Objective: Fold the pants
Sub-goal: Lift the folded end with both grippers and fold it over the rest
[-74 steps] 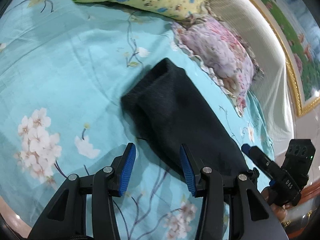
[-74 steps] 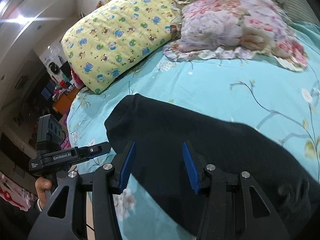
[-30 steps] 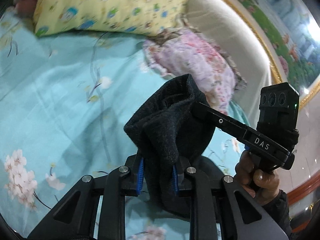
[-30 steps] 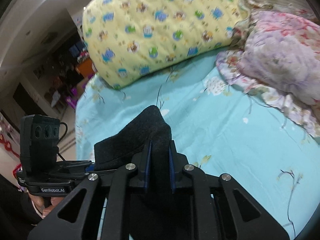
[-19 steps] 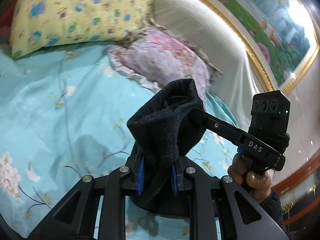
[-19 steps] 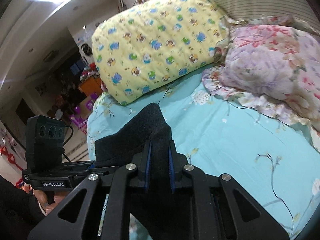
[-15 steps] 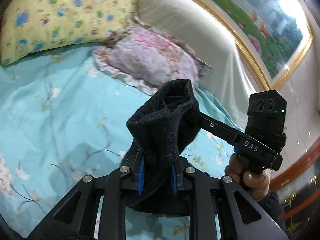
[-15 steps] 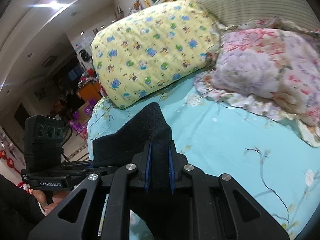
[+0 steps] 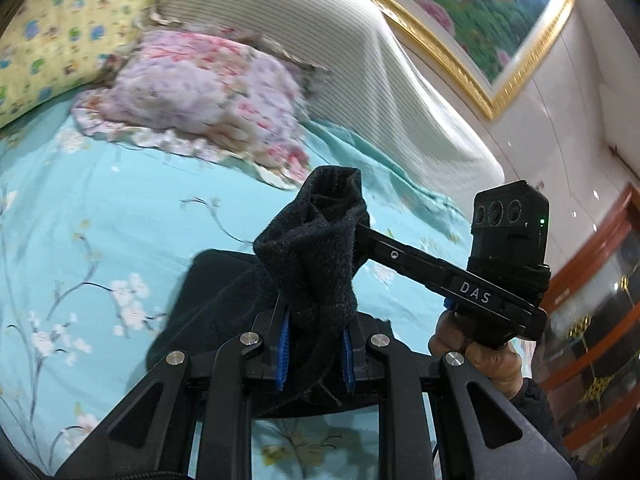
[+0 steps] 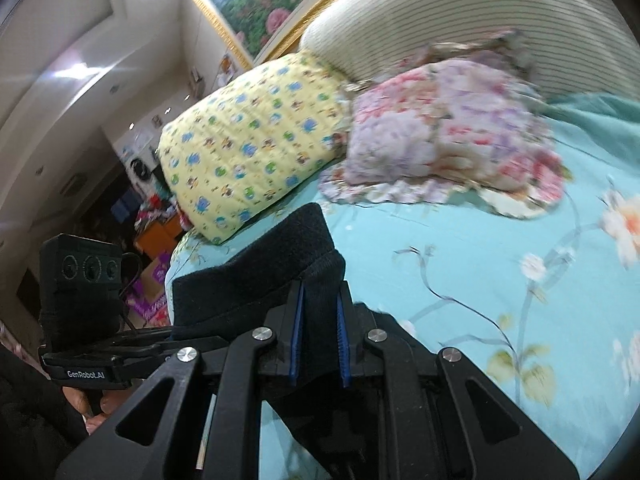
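Since 2.5 s ago the black fuzzy knit pants [image 9: 316, 256] went from lying flat on the bed to lifted at one end; both tools were spread then, both clamp cloth now. Views have also swung toward the headboard.

Left gripper [image 9: 314, 354]: blue ribbed pads [image 9: 283, 354] pressed onto a bunched, rolled wad of the pants. Right gripper [image 10: 319, 340]: pads squeezed on a flatter, thick hemmed edge that stands up past the fingers. From the left wrist view, the right tool's black arm runs into the same wad, so both pinch points sit close together.

Rest of the pants [image 9: 208, 312] droops back onto the turquoise floral cotton sheet [image 9: 100, 208], dark and slack, lying below the grippers.

Further back: pink-lilac ruffled floral pillow [image 10: 444, 140], yellow cartoon-print pillow [image 10: 256, 140] beside it, touching. Behind them, a striped cream padded headboard [image 9: 360, 60], then a gold-framed landscape painting [image 9: 472, 12] on the wall.
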Demonstrator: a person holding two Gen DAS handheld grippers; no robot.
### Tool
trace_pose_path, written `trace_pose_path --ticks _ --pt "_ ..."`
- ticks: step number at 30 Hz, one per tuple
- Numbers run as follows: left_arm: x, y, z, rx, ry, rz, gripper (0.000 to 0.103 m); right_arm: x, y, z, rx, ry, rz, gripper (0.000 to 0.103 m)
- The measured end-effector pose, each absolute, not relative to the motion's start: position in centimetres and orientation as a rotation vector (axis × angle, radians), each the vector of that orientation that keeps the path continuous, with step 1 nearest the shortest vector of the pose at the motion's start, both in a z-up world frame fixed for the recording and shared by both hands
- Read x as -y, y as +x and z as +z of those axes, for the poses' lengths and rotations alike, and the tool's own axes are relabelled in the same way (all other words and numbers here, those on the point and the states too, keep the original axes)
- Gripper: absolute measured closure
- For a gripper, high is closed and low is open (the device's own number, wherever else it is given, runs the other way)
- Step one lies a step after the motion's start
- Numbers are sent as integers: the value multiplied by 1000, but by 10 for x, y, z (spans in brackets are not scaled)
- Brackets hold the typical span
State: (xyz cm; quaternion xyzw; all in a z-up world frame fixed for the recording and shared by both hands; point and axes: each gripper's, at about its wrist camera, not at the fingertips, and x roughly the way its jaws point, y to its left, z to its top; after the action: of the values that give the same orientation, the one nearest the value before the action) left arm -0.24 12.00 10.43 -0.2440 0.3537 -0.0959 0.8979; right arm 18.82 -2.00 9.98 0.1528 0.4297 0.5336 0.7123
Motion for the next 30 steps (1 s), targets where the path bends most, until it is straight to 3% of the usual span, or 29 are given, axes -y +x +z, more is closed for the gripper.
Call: trace_pose_path --ticks 25,30 --pt "6 31 62 -852 -267 -325 83 152 172 24 -999 554 935 87" --pt "14 31 48 -844 -262 -359 77 160 169 10 -1025 566 892 83"
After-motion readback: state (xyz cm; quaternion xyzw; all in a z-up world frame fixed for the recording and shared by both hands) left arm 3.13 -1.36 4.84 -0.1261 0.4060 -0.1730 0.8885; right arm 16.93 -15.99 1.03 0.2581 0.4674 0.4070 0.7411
